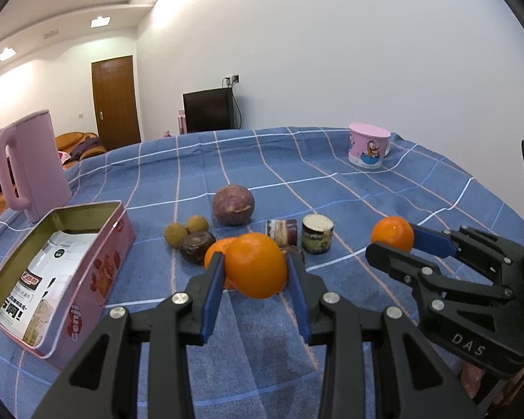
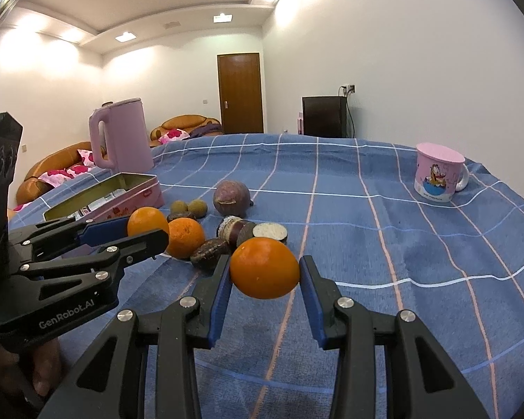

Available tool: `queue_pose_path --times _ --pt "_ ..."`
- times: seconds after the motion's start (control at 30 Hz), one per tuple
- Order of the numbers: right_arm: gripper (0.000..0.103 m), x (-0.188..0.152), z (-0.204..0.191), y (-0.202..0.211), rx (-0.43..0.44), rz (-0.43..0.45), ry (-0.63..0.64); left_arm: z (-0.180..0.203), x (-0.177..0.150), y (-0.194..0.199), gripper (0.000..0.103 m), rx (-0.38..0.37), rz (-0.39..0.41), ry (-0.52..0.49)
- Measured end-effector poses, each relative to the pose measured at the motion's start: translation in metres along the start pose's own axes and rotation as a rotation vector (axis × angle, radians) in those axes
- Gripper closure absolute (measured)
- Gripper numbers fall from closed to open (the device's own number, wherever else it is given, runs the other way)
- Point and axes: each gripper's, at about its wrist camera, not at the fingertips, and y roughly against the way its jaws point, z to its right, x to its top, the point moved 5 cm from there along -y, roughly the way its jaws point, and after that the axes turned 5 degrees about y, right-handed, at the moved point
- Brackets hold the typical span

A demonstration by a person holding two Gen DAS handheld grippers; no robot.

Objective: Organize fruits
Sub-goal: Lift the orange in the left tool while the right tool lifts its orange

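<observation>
My left gripper (image 1: 255, 262) is shut on an orange (image 1: 258, 272), held just above the blue checked cloth. My right gripper (image 2: 265, 265) is shut on a second orange (image 2: 264, 276), also off the cloth. Each gripper shows in the other view: the right gripper (image 1: 393, 241) at the right edge, the left gripper (image 2: 145, 228) at the left. A third orange (image 2: 186, 237) lies on the cloth between them, beside a dark wrinkled fruit (image 2: 209, 248), two longans (image 1: 175, 234) and a purple passion fruit (image 1: 233, 204). The open pink tin (image 1: 97, 272) stands to the left.
Two short sugarcane pieces (image 1: 318, 233) lie behind the held oranges. A pink kettle (image 1: 31, 164) stands behind the tin. A pink cartoon cup (image 2: 436, 173) sits far right near the table edge. A person's hand (image 2: 35, 366) grips the left tool.
</observation>
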Motion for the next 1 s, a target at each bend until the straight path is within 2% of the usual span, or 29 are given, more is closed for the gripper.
queue_pose_path --times 0.47,1.0 --pt "0.062 0.002 -0.004 0.013 0.005 0.079 0.027 -0.002 0.007 0.010 0.066 0.029 0.059 -0.008" --pt "0.062 0.015 -0.008 0.029 -0.016 0.165 0.063 -0.010 0.023 0.028 0.066 0.096 0.166 -0.023"
